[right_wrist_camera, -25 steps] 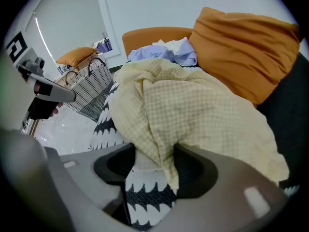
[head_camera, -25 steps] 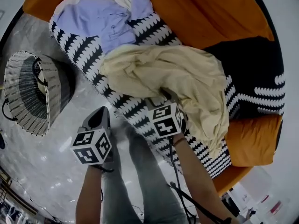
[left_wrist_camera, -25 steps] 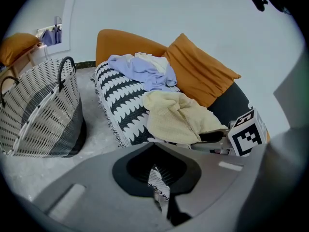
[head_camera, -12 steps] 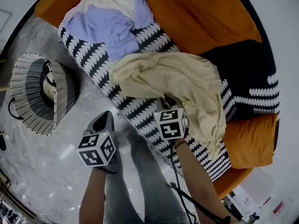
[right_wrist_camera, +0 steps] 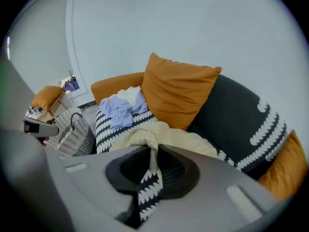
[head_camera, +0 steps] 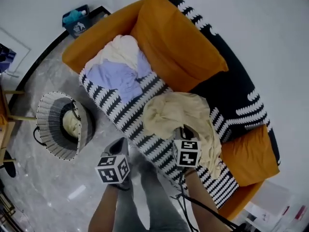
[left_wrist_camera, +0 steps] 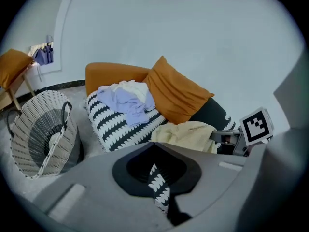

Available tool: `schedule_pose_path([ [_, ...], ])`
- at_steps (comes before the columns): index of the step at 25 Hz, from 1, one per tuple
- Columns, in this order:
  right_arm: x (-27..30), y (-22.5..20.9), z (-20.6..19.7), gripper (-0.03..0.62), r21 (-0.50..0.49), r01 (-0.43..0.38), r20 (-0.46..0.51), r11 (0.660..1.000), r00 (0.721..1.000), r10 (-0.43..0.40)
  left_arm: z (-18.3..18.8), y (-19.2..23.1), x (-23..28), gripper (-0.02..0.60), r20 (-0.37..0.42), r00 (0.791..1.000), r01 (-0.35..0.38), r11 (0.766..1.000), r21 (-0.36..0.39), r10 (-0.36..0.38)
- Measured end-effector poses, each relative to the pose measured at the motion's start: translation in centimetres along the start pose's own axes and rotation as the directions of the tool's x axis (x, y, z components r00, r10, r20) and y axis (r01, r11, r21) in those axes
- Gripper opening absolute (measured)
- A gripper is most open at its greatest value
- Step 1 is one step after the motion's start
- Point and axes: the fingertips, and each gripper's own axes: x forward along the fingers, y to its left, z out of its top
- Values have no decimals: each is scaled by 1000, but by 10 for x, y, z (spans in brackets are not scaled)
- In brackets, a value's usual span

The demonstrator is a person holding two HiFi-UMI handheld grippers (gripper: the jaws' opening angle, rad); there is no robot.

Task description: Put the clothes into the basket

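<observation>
A cream garment (head_camera: 174, 114) lies on the sofa's black-and-white seat (head_camera: 145, 124). My right gripper (head_camera: 184, 129) is shut on a raised fold of it at its near edge; in the right gripper view the cream garment (right_wrist_camera: 166, 138) runs up into the pinch of the right gripper (right_wrist_camera: 152, 150). My left gripper (head_camera: 121, 143) hangs over the floor in front of the seat, jaws together with nothing between them, as the left gripper (left_wrist_camera: 154, 145) also shows in its own view. The white wicker basket (head_camera: 48, 125) stands on the floor to the left with something pale inside. A lavender and white pile (head_camera: 118, 74) lies further along the seat.
A big orange cushion (head_camera: 174, 47) and a dark patterned cushion (head_camera: 231, 105) lean on the sofa back. A small box (head_camera: 77, 23) sits by the wall. Wooden furniture legs (head_camera: 9, 116) stand left of the basket. The person's legs (head_camera: 145, 204) are between the grippers.
Both grippers have risen and the view now takes in the whole sofa. The right gripper's jaws have closed on the cream garment, which is bunched up under it.
</observation>
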Motion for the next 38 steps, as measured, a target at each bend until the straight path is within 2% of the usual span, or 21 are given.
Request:
schedule_pose_path([
  [8,-125,-53,63,46,197,93,136,976,983,-121,71,-69,-71,-6,66,994,76,994,83,-82],
  [14,-216,-82,125,46,271,125,290,954,935,-205,139,-119,-122,-6,168,973,124,974,190,-156],
  [17,-256,-87,161,46,280,127,372,951,900,-230,179,-141,-146,-6,233,952,143,962,234,-198],
  [26,-351,-64,254,45,195,99,555,976,809,-193,266,-171,-223,-6,382,884,151,939,310,-269],
  [34,-401,-23,333,46,72,57,645,996,759,-90,337,-155,-288,-6,527,806,111,944,311,-269],
  [38,-417,0,366,46,16,34,681,999,731,-36,359,-143,-315,-6,581,774,77,948,308,-251],
])
